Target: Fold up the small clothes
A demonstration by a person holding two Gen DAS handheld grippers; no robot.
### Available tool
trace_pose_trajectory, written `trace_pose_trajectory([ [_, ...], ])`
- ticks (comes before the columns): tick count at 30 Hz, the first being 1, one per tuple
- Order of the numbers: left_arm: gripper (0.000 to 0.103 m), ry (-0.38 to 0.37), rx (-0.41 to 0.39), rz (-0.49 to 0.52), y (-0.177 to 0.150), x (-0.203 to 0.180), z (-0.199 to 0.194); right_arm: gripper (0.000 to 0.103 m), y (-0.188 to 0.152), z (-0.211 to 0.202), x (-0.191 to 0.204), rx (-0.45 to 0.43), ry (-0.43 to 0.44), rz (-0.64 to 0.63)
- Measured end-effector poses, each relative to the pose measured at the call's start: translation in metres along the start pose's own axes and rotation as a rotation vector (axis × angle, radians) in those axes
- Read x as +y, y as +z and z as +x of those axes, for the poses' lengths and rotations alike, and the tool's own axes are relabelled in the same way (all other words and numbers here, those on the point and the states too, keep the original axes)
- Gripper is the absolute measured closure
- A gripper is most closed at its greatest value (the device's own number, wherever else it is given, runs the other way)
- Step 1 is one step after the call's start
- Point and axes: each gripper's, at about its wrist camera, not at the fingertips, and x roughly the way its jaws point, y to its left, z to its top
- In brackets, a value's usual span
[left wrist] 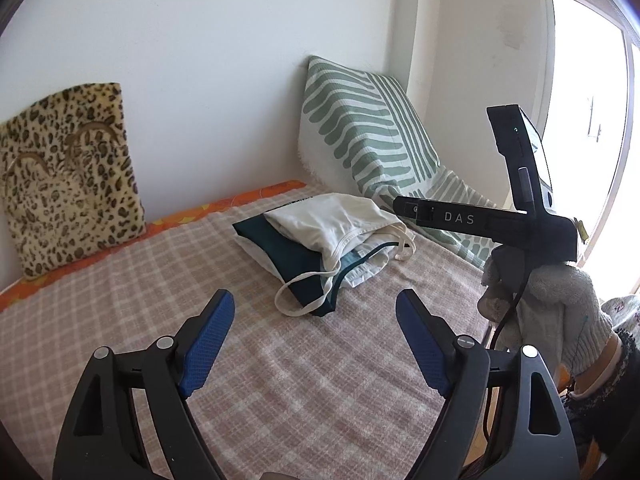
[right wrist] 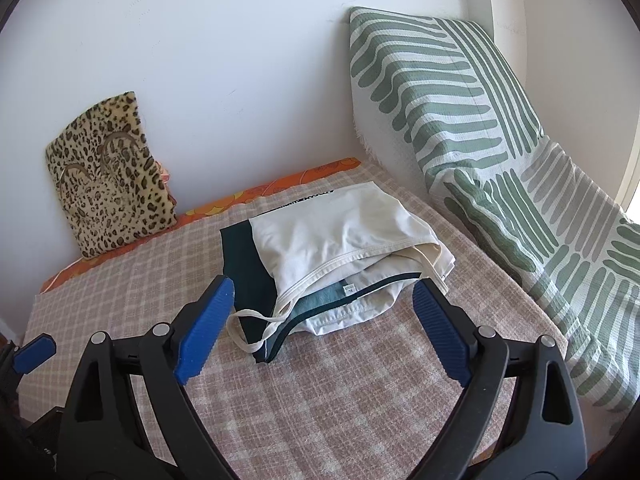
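A small pile of folded clothes [left wrist: 324, 236] lies on the checked pink blanket [left wrist: 160, 288]: a cream top [right wrist: 344, 232] on a dark teal garment [right wrist: 244, 268] and a white piece, with thin straps trailing toward me. My left gripper [left wrist: 316, 304] is open and empty, held above the blanket just short of the pile. My right gripper [right wrist: 324, 292] is open and empty, its blue pads [right wrist: 208, 324] on either side of the pile's near edge, above it. The right gripper's body [left wrist: 520, 216] shows at the right of the left wrist view, in a gloved hand.
A leopard-print cushion [left wrist: 68, 176] leans on the white wall at the back left. A green-striped pillow [right wrist: 460, 120] leans in the right corner, its cover running down the bed's right side. An orange sheet edge [right wrist: 280, 188] runs along the wall. A bright window [left wrist: 588, 120] is at the right.
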Motion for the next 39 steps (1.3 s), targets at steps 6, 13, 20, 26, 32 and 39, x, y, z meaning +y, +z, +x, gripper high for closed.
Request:
trace_pose_trajectory([
  [6, 0.018, 0.06, 0.018, 0.007, -0.018, 0.008, -0.008, 0.005, -0.016, -0.013, 0.013, -0.048, -0.042, -0.051],
  [13, 0.018, 0.093, 0.04, -0.001, -0.028, 0.014, -0.01, 0.002, -0.024, -0.018, 0.013, -0.088, -0.059, -0.049],
  [20, 0.007, 0.111, 0.016, 0.009, -0.035, 0.014, -0.014, 0.0, -0.027, -0.017, 0.01, -0.115, -0.077, -0.046],
  [26, 0.007, 0.133, 0.036, 0.017, -0.038, 0.014, -0.011, 0.0, -0.032, -0.013, 0.008, -0.113, -0.094, -0.057],
  [32, 0.003, 0.137, 0.046, 0.005, -0.04, 0.017, -0.013, 0.0, -0.032, -0.013, 0.005, -0.119, -0.103, -0.048],
  [39, 0.002, 0.148, 0.046, 0.015, -0.041, 0.017, -0.017, 0.0, -0.034, -0.01, 0.005, -0.111, -0.11, -0.051],
])
